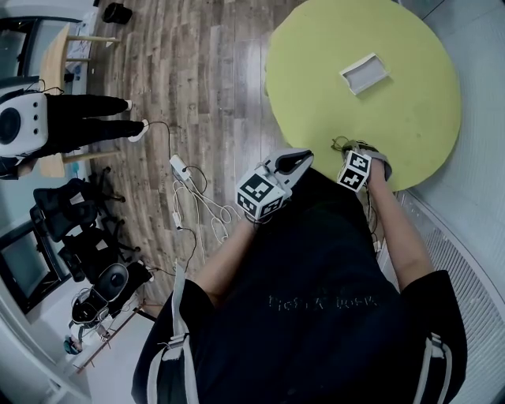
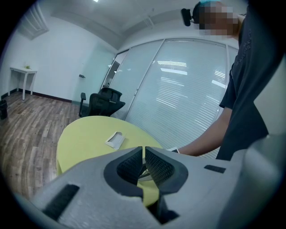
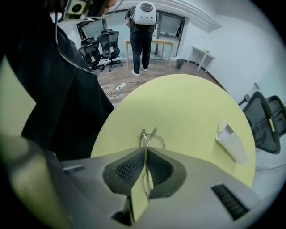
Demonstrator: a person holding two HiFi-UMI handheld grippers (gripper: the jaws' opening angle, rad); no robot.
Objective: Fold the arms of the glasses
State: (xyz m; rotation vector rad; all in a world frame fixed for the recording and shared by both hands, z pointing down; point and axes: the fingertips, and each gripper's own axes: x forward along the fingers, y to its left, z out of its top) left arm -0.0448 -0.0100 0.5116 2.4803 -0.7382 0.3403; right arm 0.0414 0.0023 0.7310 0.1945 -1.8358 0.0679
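Note:
Thin wire-rimmed glasses [image 3: 150, 135] lie at the near edge of the round yellow-green table [image 3: 178, 103]. My right gripper [image 3: 145, 150] is shut on them, and their rims and arm ends stick out past its tips. In the head view the glasses [image 1: 345, 145] show just beside the right gripper [image 1: 367, 152]. My left gripper [image 2: 144, 150] is shut with nothing in it. It hovers at the table's near edge, left of the glasses, and appears in the head view as the left gripper [image 1: 300, 161]. A bit of the glasses frame [image 2: 143, 172] shows behind its pads.
A white open case [image 1: 364, 72] lies farther out on the table, also visible as the case [image 3: 230, 141] and the case [image 2: 115, 140]. A person with a white backpack [image 3: 145, 13] stands on the wood floor. Office chairs [image 3: 100, 47] and floor cables [image 1: 193, 197] lie to the left.

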